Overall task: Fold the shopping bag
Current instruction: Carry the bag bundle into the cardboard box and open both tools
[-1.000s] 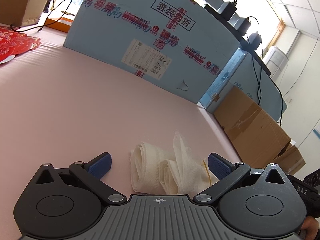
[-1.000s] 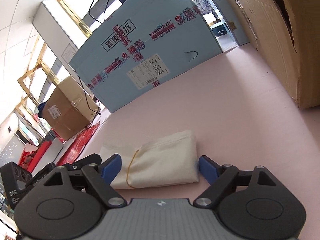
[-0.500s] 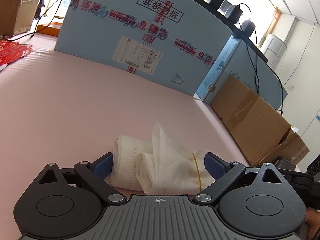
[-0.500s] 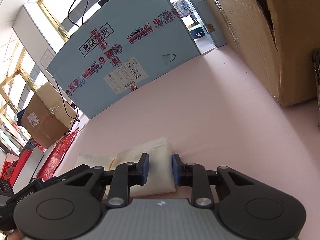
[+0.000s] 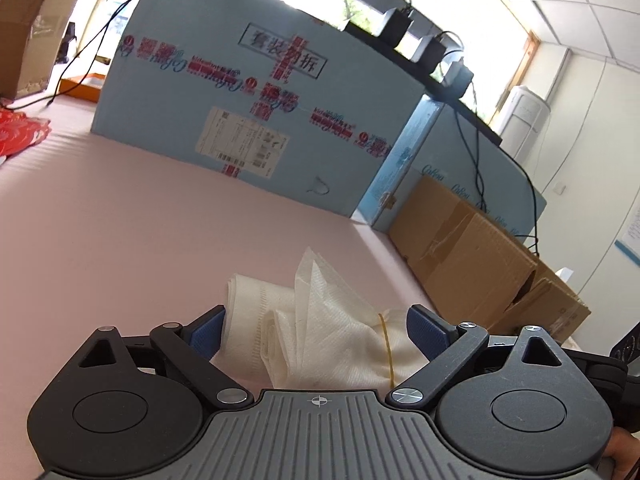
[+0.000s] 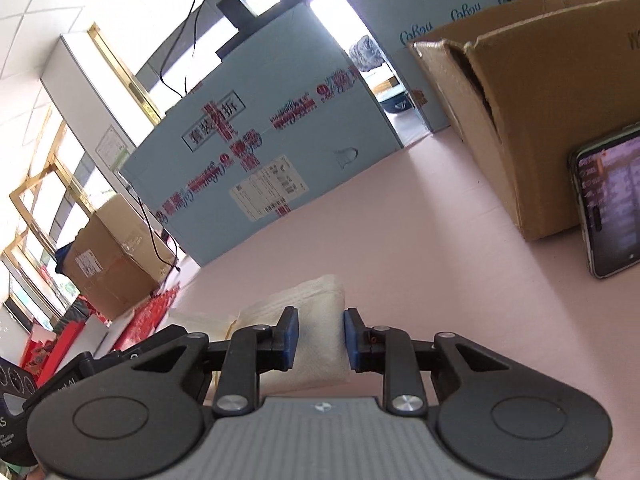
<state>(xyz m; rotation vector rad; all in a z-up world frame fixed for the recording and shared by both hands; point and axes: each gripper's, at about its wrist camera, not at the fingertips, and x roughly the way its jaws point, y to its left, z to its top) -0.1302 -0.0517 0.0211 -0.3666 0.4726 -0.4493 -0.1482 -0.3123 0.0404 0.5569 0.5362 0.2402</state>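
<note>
The white shopping bag [image 5: 320, 332] is rolled into a bundle with a yellow rubber band around it, lying on the pink table [image 5: 140, 216]. My left gripper [image 5: 316, 330] is open, its blue pads on either side of the bundle's loose end. In the right wrist view the bag [image 6: 318, 320] sits between the pads of my right gripper [image 6: 318, 338], which is shut on its folded end. The left gripper's body shows at the lower left of that view.
A large light-blue box [image 5: 256, 120] stands across the back of the table. Brown cardboard boxes [image 5: 472, 256] line the right side, with a phone [image 6: 612, 200] leaning against one [image 6: 532, 120]. Red paper items [image 5: 20, 136] lie at the far left.
My right gripper closed on the bag's folded end and pulled back to the right. My left gripper moved in around the bundle's loose end and stays open.
</note>
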